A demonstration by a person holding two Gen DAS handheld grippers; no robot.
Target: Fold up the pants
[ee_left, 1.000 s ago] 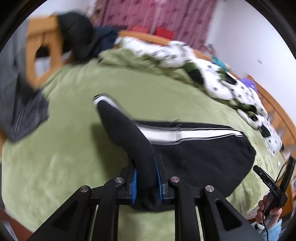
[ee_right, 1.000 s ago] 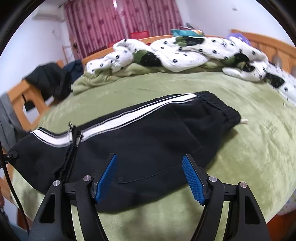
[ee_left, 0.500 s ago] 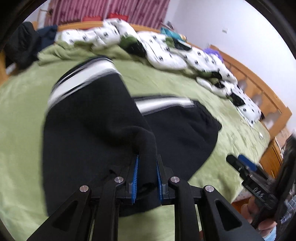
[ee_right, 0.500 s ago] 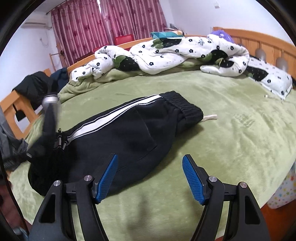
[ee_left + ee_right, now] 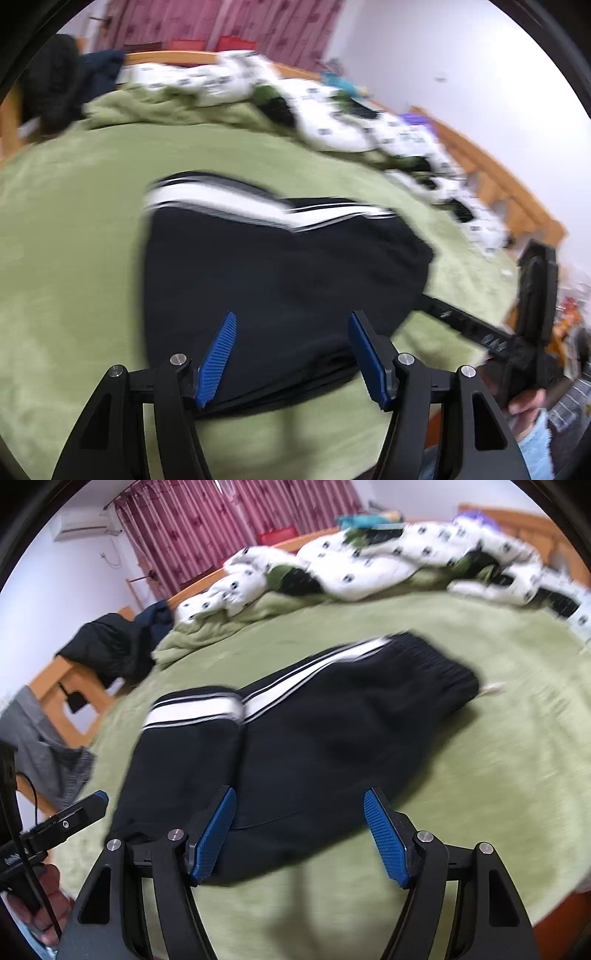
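We work over a green blanket (image 5: 480,738) on a wooden bed (image 5: 491,173); a white quilt (image 5: 369,565) lies at the far side, red curtains (image 5: 221,524) beyond. Our left gripper (image 5: 291,350) is opening, its pads clear of the cloth below. Our right gripper (image 5: 299,834) stands wide, holding nothing. The pants (image 5: 314,746), black and white-striped, lie folded over on the blanket.
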